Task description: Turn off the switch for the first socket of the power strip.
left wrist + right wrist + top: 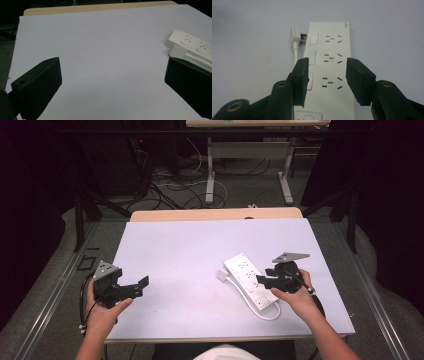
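Note:
A white power strip with several sockets lies flat on the right half of the white table cover. Its white plug rests by the strip's left side, and its cable loops round the near end. My right gripper hovers over the strip's near half. In the right gripper view the jaws stand open above the strip, pressing nothing, with the plug ahead on the left. My left gripper is held at the left edge, wide open and empty. From there the strip lies far right.
A wooden table edge runs along the back of the cover. Beyond it, loose cables lie on the floor beside the white legs of another table. Metal rails flank the work table.

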Demonstrator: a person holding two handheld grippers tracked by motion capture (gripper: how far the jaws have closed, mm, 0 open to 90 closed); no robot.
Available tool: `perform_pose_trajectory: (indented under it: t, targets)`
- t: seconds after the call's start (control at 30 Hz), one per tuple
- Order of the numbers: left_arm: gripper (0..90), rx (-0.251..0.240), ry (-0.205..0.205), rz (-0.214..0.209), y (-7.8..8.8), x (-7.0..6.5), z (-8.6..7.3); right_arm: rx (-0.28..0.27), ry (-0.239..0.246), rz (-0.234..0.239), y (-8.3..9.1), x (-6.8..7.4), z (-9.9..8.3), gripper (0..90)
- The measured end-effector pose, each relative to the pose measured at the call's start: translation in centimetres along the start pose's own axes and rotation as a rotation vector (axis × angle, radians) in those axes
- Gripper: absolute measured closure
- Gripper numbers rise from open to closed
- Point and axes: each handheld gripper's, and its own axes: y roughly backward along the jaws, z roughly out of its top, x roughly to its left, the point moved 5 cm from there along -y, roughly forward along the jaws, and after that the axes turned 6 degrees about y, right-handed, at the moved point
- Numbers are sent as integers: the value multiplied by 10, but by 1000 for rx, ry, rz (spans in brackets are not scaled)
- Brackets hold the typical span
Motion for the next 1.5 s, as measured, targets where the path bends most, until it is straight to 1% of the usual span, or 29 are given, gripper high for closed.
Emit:
perform_pose_trajectory:
  t: [0.13, 0.3, 0.33, 0.37, 0.43, 0.5, 0.6, 0.63, 0.73, 0.9, 0.93, 1.0, 1.1, 1.2, 1.23, 1.3, 1.4, 1.5]
  targets:
    - [8, -2, -1, 1, 0, 1, 0, -6, 7, -7, 5, -3, -1, 510]
    - [8, -2, 6, 3, 1, 2, 0, -11, 5, -29, 12, -6, -2, 444]
    - [8, -2, 7, 3, 1, 2, 0, -14, -4, -30, 13, -7, -2, 420]
    - [8, -6, 8, 6, 2, 2, 0, -21, 5, -36, 14, -9, -1, 394]
    - [8, -5, 7, 5, 2, 3, 0, -20, -7, -40, 17, -11, -1, 321]
    - [8, -5, 8, 5, 2, 3, 0, -25, -4, -53, 18, -16, -1, 259]
    - [8, -4, 7, 6, 2, 3, 0, 0, -35, -39, 21, -22, -3, 166]
    - [8, -5, 8, 7, 2, 4, 0, -4, -38, -36, 22, -24, -4, 158]
    - [8, -4, 9, 7, 2, 4, 0, -15, -48, -64, 26, -32, -6, 151]
    - [8, 0, 13, 10, 1, 4, -1, -18, -67, -136, 33, -48, -12, 147]
    - [8, 7, 7, 11, 1, 5, -2, -23, -75, -139, 35, -52, -14, 145]
    - [8, 7, 6, 10, 0, 5, -2, -34, -96, -148, 37, -57, -16, 134]
    - [8, 8, 5, 10, 0, 6, -2, -47, -122, -154, 40, -63, -19, 107]
    - [8, 8, 4, 11, 0, 6, -2, -58, -118, -179, 42, -69, -23, 78]
    - [8, 10, 6, 11, 0, 6, -2, -54, -111, -190, 42, -72, -24, 63]
    - [8, 10, 7, 11, 0, 7, -3, -51, -114, -206, 43, -75, -27, 47]
    - [8, 13, 11, 12, -1, 7, -3, -56, -132, -217, 42, -82, -31, 27]
    - [8, 13, 13, 12, -1, 7, -3, -54, -144, -228, 42, -87, -36, 25]
